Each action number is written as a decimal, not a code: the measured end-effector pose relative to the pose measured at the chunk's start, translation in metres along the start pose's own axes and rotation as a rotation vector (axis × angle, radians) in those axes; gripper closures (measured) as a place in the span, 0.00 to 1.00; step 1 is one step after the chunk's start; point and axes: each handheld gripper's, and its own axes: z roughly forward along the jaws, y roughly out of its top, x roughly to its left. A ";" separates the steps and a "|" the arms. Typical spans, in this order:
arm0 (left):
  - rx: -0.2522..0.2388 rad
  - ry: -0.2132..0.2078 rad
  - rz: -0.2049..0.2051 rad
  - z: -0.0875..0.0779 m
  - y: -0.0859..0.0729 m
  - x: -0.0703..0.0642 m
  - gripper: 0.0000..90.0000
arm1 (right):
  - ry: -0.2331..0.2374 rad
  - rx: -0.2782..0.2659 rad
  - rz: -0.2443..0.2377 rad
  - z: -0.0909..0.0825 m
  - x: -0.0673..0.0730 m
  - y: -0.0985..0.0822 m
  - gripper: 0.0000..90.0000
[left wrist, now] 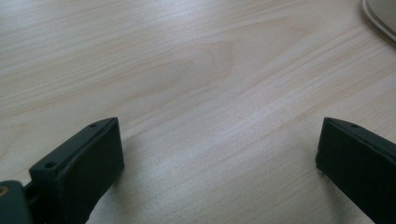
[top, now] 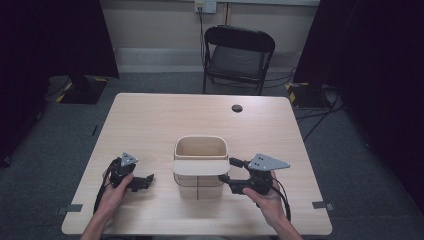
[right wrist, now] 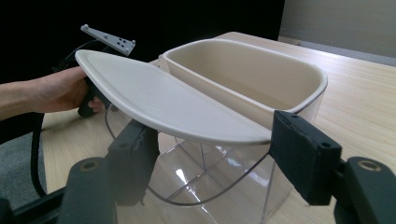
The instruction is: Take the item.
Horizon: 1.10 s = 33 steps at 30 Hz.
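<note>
A clear plastic bin (top: 199, 181) stands near the table's middle front, with a beige tub (top: 200, 147) set in its far half. A beige lid (top: 200, 167) lies across the near half, tilted up in the right gripper view (right wrist: 159, 100). My right gripper (top: 227, 169) is open at the lid's right end, its jaws to either side of the lid's edge (right wrist: 210, 144). My left gripper (top: 147, 181) rests low on the table left of the bin, open with bare wood between its jaws (left wrist: 219, 149).
The wooden table (top: 160, 120) has a round black cable hole (top: 237, 108) at the back. A black folding chair (top: 239, 55) stands beyond the far edge. Tape marks (top: 74, 207) sit near the front corners. Dark curtains hang at both sides.
</note>
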 end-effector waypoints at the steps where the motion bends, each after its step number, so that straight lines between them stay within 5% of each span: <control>1: 0.000 0.000 0.001 0.000 0.000 0.000 0.00 | 0.000 0.000 -0.001 0.000 0.000 0.000 0.36; 33: 0.000 0.000 0.001 0.000 0.000 0.000 0.00 | 0.002 -0.022 0.009 0.003 -0.002 0.010 0.37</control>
